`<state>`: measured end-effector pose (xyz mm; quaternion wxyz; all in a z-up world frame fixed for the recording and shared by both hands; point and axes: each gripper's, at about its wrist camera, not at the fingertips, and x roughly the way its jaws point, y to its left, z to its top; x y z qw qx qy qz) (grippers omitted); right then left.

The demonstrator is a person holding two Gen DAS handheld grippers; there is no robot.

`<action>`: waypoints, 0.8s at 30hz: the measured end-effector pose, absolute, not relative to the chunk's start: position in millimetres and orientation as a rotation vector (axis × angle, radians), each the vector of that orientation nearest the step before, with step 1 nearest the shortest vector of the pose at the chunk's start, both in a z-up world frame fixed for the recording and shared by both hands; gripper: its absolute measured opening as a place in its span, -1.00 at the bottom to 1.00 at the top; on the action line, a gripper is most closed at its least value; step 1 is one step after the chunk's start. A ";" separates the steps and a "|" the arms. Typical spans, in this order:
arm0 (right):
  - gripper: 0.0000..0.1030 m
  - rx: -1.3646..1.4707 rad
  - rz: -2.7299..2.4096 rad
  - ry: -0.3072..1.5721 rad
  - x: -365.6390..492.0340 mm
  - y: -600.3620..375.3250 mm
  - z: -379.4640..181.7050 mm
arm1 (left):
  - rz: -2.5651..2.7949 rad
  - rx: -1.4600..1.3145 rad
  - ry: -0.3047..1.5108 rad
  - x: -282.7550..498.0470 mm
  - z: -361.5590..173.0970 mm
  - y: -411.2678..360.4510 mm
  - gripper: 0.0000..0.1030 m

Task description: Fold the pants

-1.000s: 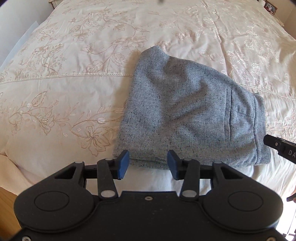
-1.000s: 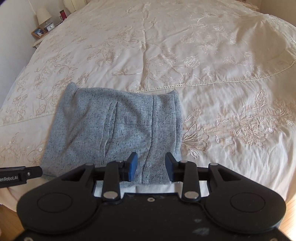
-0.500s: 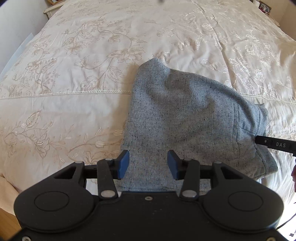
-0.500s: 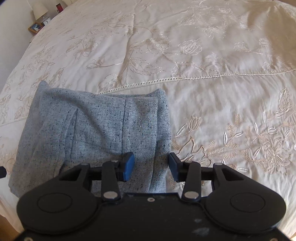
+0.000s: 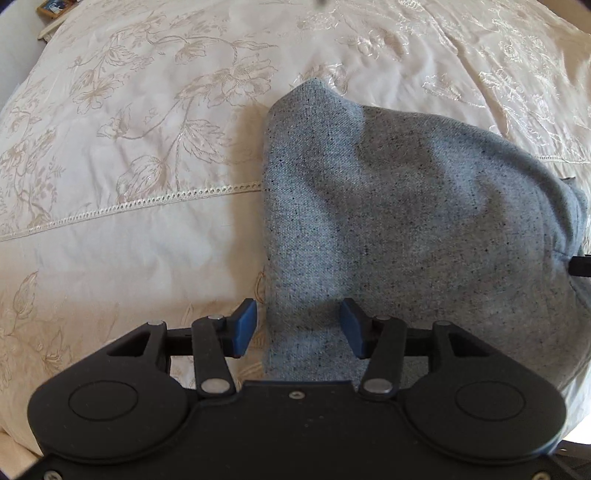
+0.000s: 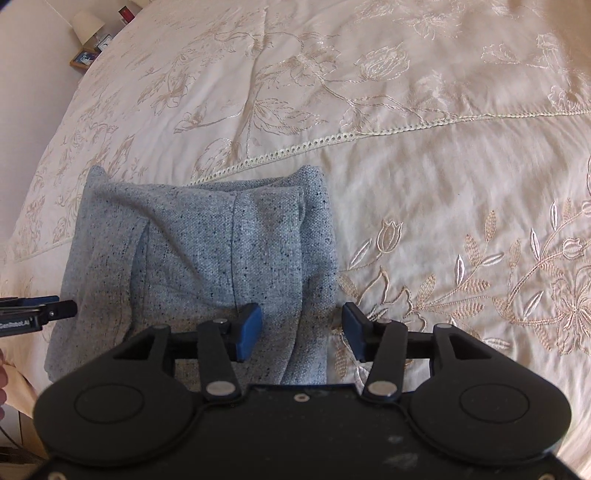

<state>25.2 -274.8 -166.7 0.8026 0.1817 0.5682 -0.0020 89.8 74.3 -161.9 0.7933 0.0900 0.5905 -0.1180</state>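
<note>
Folded grey speckled pants lie on the cream embroidered bedspread. My left gripper hangs low over their left edge, its jaws opening. The edge runs between its blue pads, which do not press on it. In the right wrist view the pants show a seam and a pocket fold. My right gripper straddles their right edge, its jaws opening too, with cloth between the pads but not pinched. Each view catches the tip of the other gripper, the right one and the left one, at its side.
The bedspread stretches far on all sides, with a lace seam across it. A bedside table at the far left corner carries a lamp and a picture frame. Part of a person's hand shows at the left edge.
Both grippers have come down and forward, closer over the pants. Each pair of jaws stands wider than before. The pants lie as they did.
</note>
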 end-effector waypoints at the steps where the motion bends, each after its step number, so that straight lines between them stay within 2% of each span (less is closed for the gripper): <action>1: 0.01 0.388 0.002 1.219 25.9 -275.0 -167.2 | -0.258 0.185 1.270 92.6 -165.6 75.2 0.18; 8: 0.03 0.378 0.028 1.220 21.3 -277.0 -164.9 | -0.271 0.162 1.240 100.5 -175.8 83.2 0.52; 14: 0.11 0.419 -0.001 1.211 15.7 -277.1 -167.5 | -0.225 -0.002 1.288 107.7 -182.9 90.3 0.54; 16: 0.13 0.442 -0.011 1.224 16.7 -276.8 -166.8 | -0.270 -0.043 1.289 107.0 -181.2 90.8 0.14; 17: 0.07 0.453 -0.007 1.231 18.1 -277.0 -166.7 | -0.311 -0.060 1.295 106.5 -179.3 90.3 -0.23; 18: -0.18 0.473 0.016 1.237 18.6 -276.6 -166.7 | -0.319 -0.056 1.299 105.5 -175.7 88.1 -0.58; 19: -0.47 0.506 0.040 1.237 18.7 -277.3 -165.6 | -0.322 -0.025 1.287 103.6 -170.0 83.7 -0.64; 20: -0.53 0.515 0.032 1.235 18.9 -276.8 -162.3 | -0.326 0.015 1.266 100.5 -163.5 78.4 -0.67; 21: -0.68 0.498 0.024 1.231 19.7 -274.0 -156.3 | -0.330 0.058 1.240 96.5 -156.6 73.8 -0.68; 24: -0.74 0.431 -0.010 1.205 17.2 -261.6 -133.6 | -0.346 0.116 1.174 85.5 -134.7 65.8 -0.69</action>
